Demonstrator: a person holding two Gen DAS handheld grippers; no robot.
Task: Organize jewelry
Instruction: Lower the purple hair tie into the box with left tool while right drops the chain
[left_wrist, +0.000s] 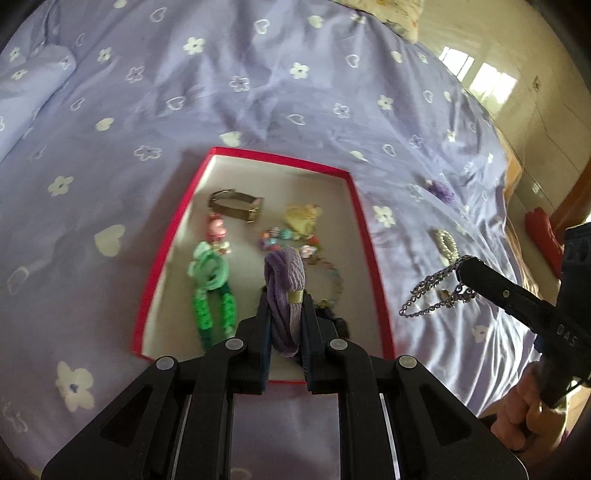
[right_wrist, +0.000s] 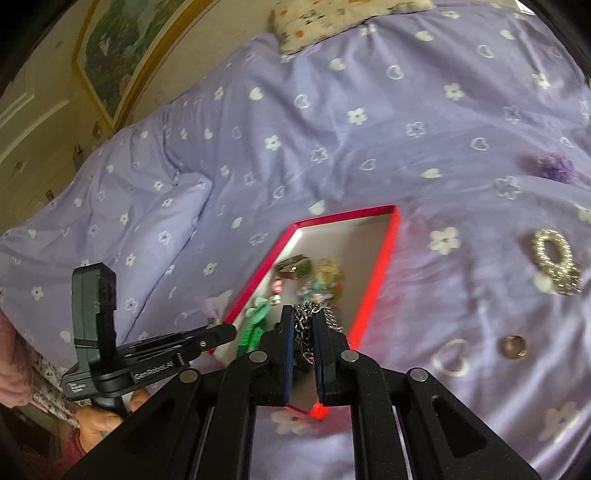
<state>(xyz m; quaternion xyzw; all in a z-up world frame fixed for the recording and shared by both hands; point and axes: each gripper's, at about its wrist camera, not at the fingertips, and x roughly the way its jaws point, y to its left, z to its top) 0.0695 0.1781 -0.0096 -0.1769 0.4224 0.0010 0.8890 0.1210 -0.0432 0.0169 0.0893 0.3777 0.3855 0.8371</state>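
Note:
A red box with a white inside lies on the lilac bedspread; it also shows in the right wrist view. Inside lie a metal band, a green hair tie, a yellow piece and a bead bracelet. My left gripper is shut on a purple hair tie over the box's near end. My right gripper is shut on a silver chain, which hangs at the box's right side.
On the bedspread right of the box lie a pearl bracelet, a gold ring, a thin ring and a purple flower piece. A patterned pillow lies at the bed's head.

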